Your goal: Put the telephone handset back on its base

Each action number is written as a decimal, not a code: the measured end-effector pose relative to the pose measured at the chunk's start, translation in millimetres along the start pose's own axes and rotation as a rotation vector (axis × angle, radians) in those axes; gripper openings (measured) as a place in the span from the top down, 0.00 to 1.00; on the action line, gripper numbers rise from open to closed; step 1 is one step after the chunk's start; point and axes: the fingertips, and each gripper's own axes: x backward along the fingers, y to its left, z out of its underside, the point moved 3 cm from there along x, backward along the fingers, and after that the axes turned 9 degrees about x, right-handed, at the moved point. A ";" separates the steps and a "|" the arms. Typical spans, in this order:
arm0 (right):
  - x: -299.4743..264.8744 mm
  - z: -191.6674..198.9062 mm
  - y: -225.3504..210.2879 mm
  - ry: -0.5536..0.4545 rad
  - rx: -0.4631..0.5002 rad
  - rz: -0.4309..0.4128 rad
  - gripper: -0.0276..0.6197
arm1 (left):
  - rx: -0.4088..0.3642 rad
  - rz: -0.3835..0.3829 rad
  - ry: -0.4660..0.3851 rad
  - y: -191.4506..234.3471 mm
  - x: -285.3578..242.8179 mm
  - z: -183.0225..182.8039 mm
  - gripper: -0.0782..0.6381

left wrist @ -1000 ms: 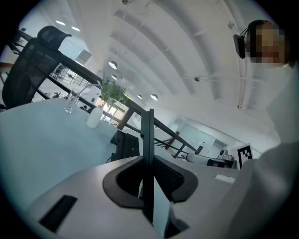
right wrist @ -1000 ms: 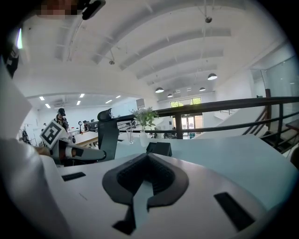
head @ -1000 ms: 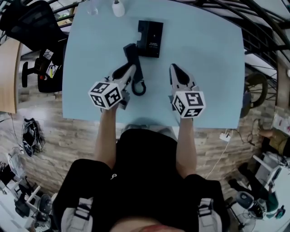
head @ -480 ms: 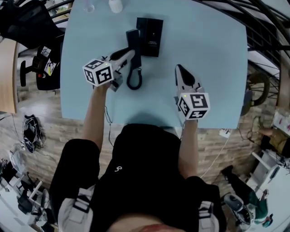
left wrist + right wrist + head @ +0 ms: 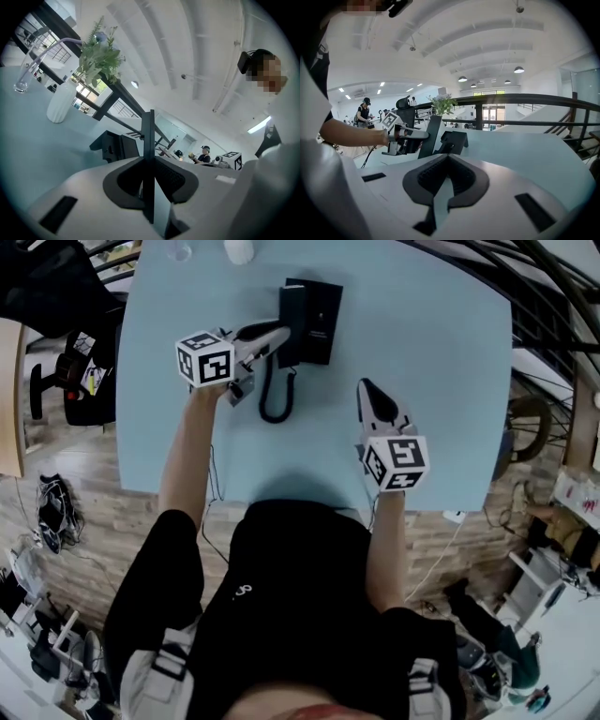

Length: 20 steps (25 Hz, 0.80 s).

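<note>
My left gripper (image 5: 278, 335) is shut on the black handset (image 5: 292, 307) and holds it tilted at the left edge of the black base (image 5: 323, 313), at the far middle of the table. In the left gripper view the handset (image 5: 148, 140) stands edge-on between the jaws, with the base (image 5: 116, 146) just beyond it. The coiled cord (image 5: 275, 397) trails back toward me. My right gripper (image 5: 369, 396) hovers to the right, nearer me, shut with nothing in it. From the right gripper view I see the handset (image 5: 429, 136) leaning beside the base (image 5: 453, 140).
The pale blue table (image 5: 422, 381) carries a white vase (image 5: 241, 249) and a clear glass (image 5: 178, 249) at its far edge. The vase (image 5: 61, 101) holds green sprigs. A black office chair (image 5: 70, 343) stands left of the table, and railings run along the right.
My left gripper has carried the handset away from me and to the right, up against the base, with the cord dragging after it. The right gripper has barely shifted.
</note>
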 end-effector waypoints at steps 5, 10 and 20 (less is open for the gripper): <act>-15.1 -1.9 9.5 0.026 0.017 -0.032 0.97 | 0.006 0.064 0.023 14.7 -5.2 -12.5 0.80; -26.0 -2.2 13.5 0.043 0.018 -0.049 0.97 | -0.013 0.121 0.104 23.1 -14.0 -20.5 0.80; -32.4 6.3 6.6 0.075 0.008 -0.043 0.97 | 0.022 0.210 0.147 40.3 -27.3 -18.5 0.80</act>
